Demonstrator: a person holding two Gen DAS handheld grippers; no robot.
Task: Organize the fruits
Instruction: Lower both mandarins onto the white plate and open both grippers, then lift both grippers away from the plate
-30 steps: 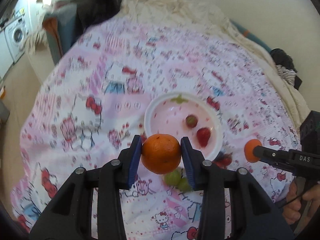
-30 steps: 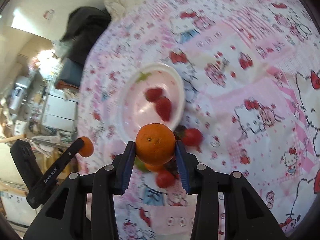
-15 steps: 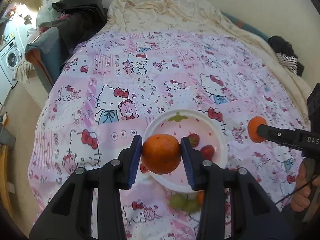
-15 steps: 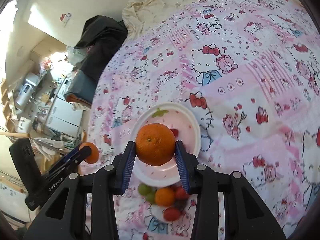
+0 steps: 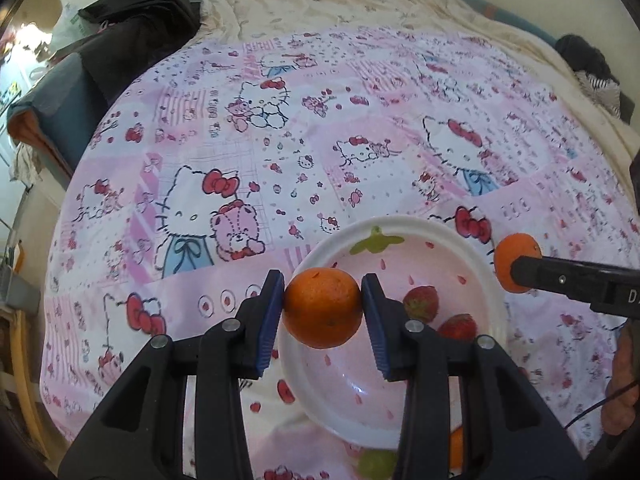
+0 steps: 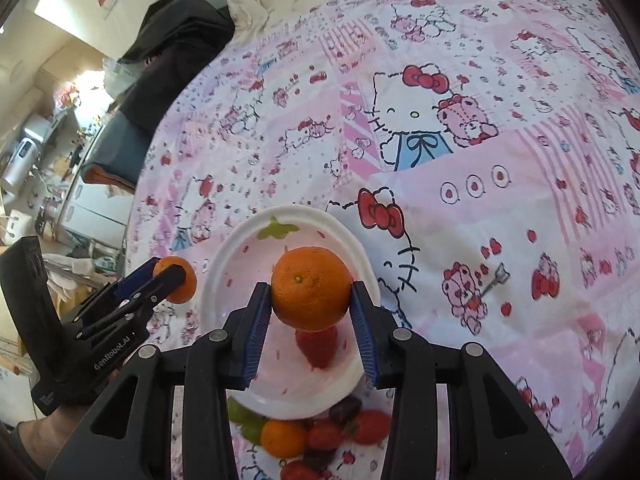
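Note:
My left gripper [image 5: 323,312] is shut on an orange [image 5: 322,307] and holds it above the left rim of a white plate [image 5: 486,276] with a pink middle. Two strawberries [image 5: 420,303] lie in the plate. My right gripper [image 6: 311,300] is shut on a second orange [image 6: 309,288] and holds it above the same plate [image 6: 224,264], over a strawberry [image 6: 318,346]. The right gripper's orange also shows in the left wrist view [image 5: 516,260]. The left gripper's orange shows in the right wrist view [image 6: 178,278].
A pile of loose fruit lies on the bedspread just in front of the plate: an orange [image 6: 282,438], green grapes [image 6: 244,420], strawberries [image 6: 370,426] and a dark grape [image 6: 346,408]. The pink Hello Kitty bedspread [image 5: 280,140] spreads beyond. Dark clothes [image 5: 136,24] lie at the bed's far left.
Both grippers have moved forward over the plate with their oranges still held. The plate now lies directly under both, and the loose fruit pile has dropped to the bottom edge of the views.

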